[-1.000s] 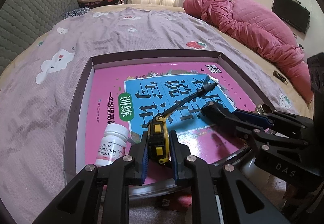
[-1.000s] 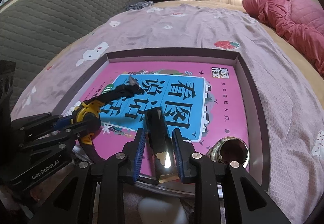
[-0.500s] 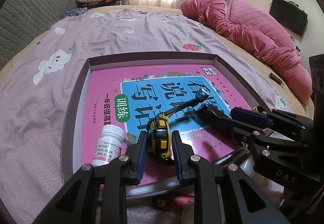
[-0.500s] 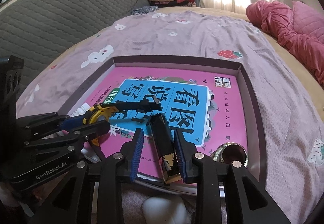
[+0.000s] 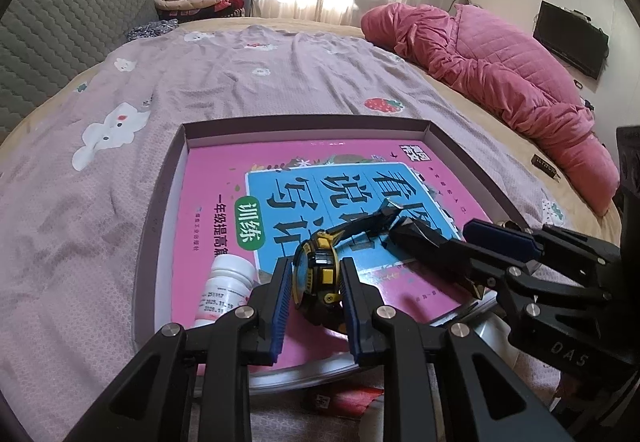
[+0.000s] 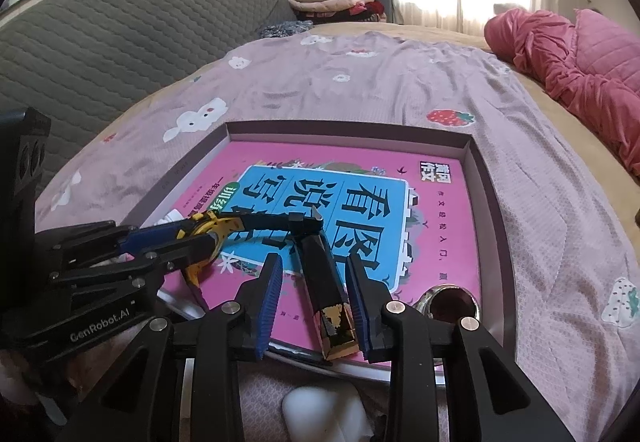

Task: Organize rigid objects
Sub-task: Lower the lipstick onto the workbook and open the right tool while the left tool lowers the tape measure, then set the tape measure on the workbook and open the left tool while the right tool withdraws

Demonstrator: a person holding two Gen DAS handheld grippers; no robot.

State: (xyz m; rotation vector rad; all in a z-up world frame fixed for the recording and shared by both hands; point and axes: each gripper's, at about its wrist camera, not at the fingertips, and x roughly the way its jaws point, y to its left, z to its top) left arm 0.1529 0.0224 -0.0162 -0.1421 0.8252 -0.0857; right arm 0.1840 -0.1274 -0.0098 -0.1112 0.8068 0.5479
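Note:
A yellow and black tape measure (image 5: 316, 276) lies on the pink and blue book (image 5: 224, 202) inside the shallow box tray (image 5: 304, 122). My left gripper (image 5: 314, 270) straddles it, open, with a thin gap at the pads. The tape's dark strap (image 6: 272, 222) runs to the tip of a long black box with a gold end (image 6: 324, 282). That box lies on the book between the fingers of my right gripper (image 6: 313, 262), which stands open with clear gaps on both sides. In the right wrist view my left gripper (image 6: 176, 238) comes in from the left.
A white pill bottle (image 5: 228, 286) lies in the tray left of the tape measure. A round metal cup (image 6: 448, 300) stands in the tray's near right corner. A lilac sheet (image 5: 240, 82) covers the bed and a pink quilt (image 5: 500, 74) is heaped at the right.
Both grippers' jaws have widened. The tape measure and the black box, gripped before, now lie loose on the book. Both hands have stayed nearly in place.

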